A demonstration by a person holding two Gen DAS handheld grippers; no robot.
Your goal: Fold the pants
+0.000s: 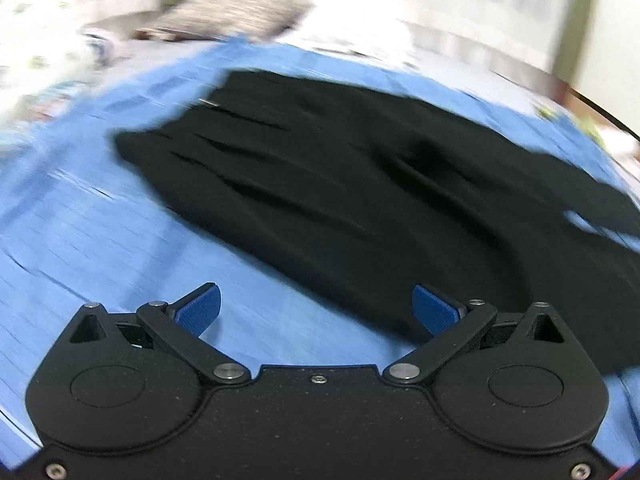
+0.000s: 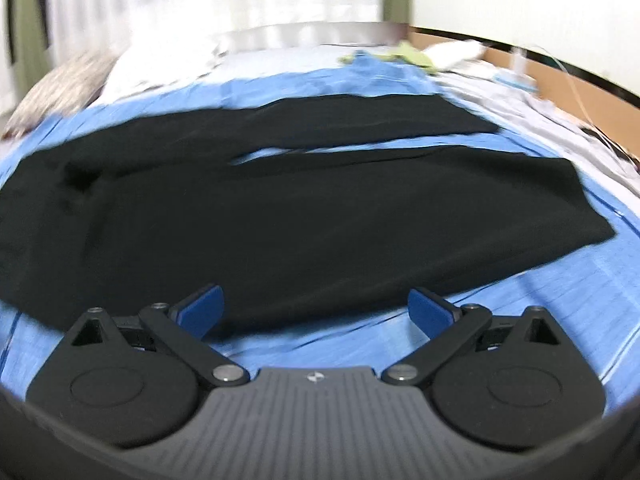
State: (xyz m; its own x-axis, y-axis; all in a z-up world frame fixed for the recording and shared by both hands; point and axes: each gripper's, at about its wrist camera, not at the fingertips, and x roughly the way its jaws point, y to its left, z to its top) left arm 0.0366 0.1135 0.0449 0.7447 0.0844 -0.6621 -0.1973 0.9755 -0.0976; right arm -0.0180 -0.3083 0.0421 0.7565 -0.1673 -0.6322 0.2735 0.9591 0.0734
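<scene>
Black pants (image 1: 340, 184) lie spread flat on a blue sheet (image 1: 100, 248). In the left wrist view the waist end is at the upper left and the cloth runs down to the right. My left gripper (image 1: 316, 308) is open and empty, just above the pants' near edge. In the right wrist view the pants (image 2: 280, 220) show two legs side by side, with a thin blue gap between them, ends at the right. My right gripper (image 2: 316, 310) is open and empty, over the near leg's lower edge. Both views are blurred.
The blue sheet (image 2: 500, 320) covers a bed. A patterned pillow (image 1: 228, 12) and white bedding (image 1: 36, 52) lie at the far side. Green cloth (image 2: 404, 54) and white items (image 2: 456, 54) sit at the far right, by a brown board (image 2: 580, 92).
</scene>
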